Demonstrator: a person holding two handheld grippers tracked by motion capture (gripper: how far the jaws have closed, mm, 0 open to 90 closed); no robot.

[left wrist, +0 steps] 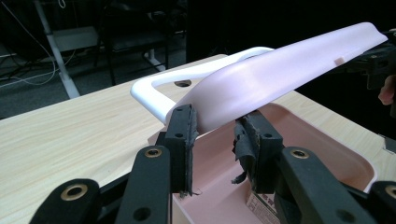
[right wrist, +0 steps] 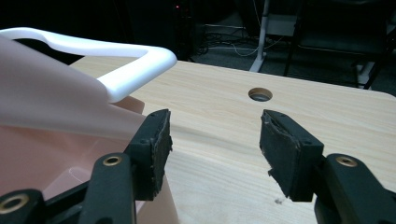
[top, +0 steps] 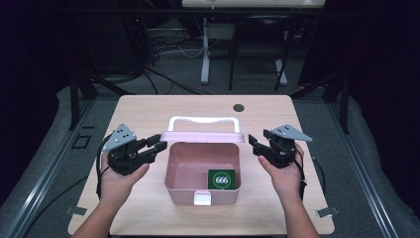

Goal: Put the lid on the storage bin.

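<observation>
An open pink plastic box [top: 203,173] sits mid-table on the light wooden table [top: 148,109], its pink lid [top: 203,137] with a white loop handle [top: 204,121] raised at the far rim, a green card marked 666 [top: 221,179] inside. The left gripper [top: 157,144] has its jaws apart around the lid's left corner. The right gripper [top: 253,145] is just beside the box's right end, jaws spread wide over bare wood.
</observation>
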